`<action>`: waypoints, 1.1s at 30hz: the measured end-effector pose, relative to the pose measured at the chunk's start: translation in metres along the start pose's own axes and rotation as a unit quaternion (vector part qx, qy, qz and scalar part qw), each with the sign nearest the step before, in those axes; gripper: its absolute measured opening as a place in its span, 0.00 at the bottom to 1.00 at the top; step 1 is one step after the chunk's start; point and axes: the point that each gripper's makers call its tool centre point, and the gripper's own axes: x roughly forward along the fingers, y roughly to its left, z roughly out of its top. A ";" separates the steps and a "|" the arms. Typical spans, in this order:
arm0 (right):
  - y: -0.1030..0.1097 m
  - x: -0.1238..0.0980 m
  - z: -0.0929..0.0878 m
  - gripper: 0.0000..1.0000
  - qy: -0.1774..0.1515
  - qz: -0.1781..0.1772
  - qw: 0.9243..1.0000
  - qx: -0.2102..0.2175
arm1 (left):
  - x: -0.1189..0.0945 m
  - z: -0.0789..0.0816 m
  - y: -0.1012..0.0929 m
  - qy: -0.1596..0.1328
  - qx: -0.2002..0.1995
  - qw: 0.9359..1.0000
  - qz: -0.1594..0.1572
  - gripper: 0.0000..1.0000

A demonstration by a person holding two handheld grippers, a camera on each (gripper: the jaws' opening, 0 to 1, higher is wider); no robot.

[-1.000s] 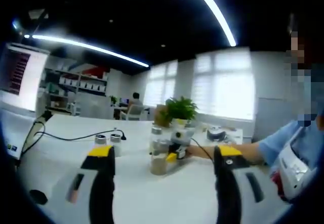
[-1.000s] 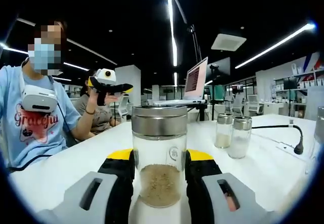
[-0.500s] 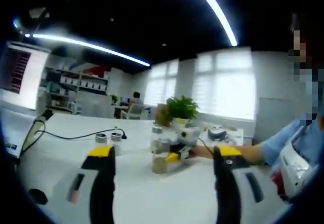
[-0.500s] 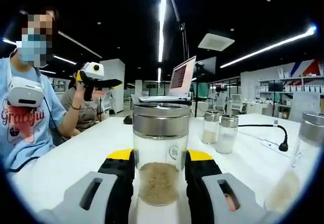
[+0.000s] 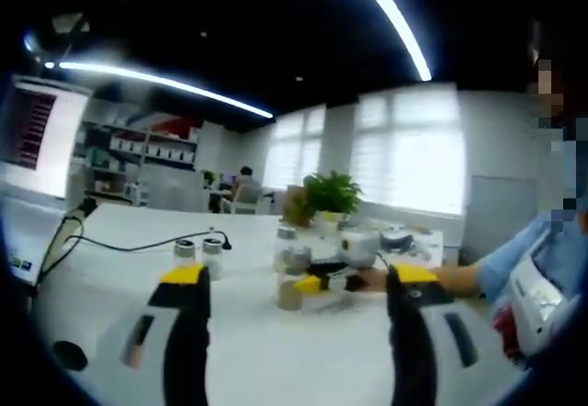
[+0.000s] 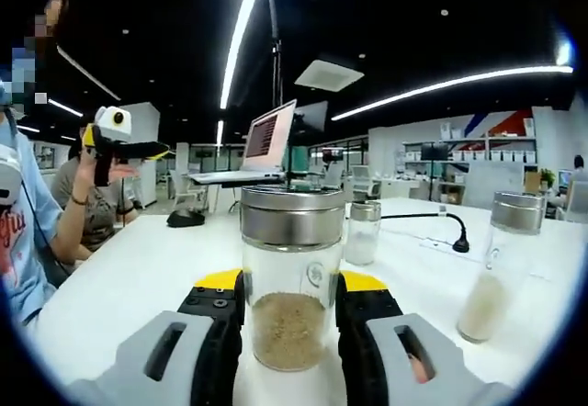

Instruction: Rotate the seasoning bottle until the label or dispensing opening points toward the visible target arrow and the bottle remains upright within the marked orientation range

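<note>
Right now my right gripper has its yellow-tipped jaws pressed against both sides of the seasoning bottle, a clear glass jar with a metal lid and a layer of brown seasoning at the bottom. It stands upright on the white table, dead centre in the right gripper view. Just past it on the right I see a second glass shaker, and nearer the right edge a third with pale powder inside. A black cable runs across the table behind them. Farther back sit a black mouse and an open laptop.

In the left gripper view my left gripper hangs with its jaws wide apart and nothing between them. Beyond it the same bottle stands mid-table, held by the other gripper. Two small shakers stand to its left, and a potted plant sits behind.
</note>
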 end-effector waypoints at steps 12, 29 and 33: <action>-0.009 -0.003 -0.003 0.39 0.021 -0.148 0.989 0.012 | 0.001 -0.009 0.003 0.013 -0.007 1.000 0.001 0.81; -0.031 -0.001 -0.008 0.39 0.028 -0.194 0.980 0.038 | -0.004 0.001 0.002 -0.007 -0.008 1.000 -0.005 0.78; -0.036 -0.002 -0.011 0.47 0.018 -0.180 0.981 0.076 | -0.004 0.001 0.004 -0.004 -0.005 1.000 -0.002 0.78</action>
